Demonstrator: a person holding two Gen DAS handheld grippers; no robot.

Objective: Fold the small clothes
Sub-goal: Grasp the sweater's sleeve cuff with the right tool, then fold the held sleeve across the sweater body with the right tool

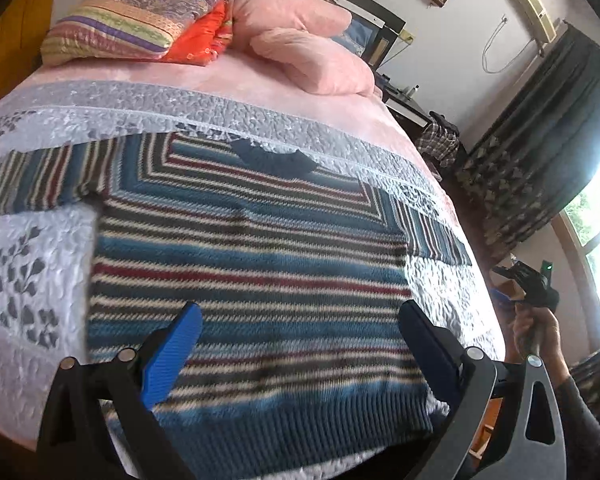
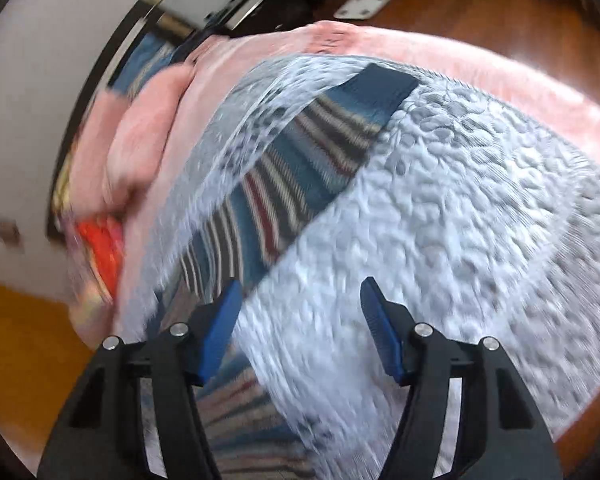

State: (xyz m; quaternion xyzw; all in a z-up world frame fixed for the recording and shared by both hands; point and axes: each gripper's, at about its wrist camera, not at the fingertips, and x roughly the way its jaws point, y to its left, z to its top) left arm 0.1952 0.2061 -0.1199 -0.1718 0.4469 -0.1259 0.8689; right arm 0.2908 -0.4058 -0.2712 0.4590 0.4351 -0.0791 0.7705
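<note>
A striped knitted sweater (image 1: 252, 264) in blue, white, dark grey and red lies flat on the bed, collar at the far end, sleeves spread to both sides. My left gripper (image 1: 300, 320) hovers open above its lower half, blue pads wide apart, nothing between them. In the right wrist view, one sleeve (image 2: 300, 168) with a dark blue cuff stretches away across the quilt. My right gripper (image 2: 300, 312) is open over the quilt beside that sleeve, its left finger near the sleeve's base. The right gripper (image 1: 528, 284) also shows in the left wrist view, held by a hand off the bed's right edge.
The bed carries a pale quilted bedspread (image 1: 32, 248) over a pink sheet. Pink pillows (image 1: 300, 44) and a folded striped blanket (image 1: 140, 28) lie at the head. Dark curtains (image 1: 540, 128), a bright window and wooden floor (image 2: 480, 12) flank the right side.
</note>
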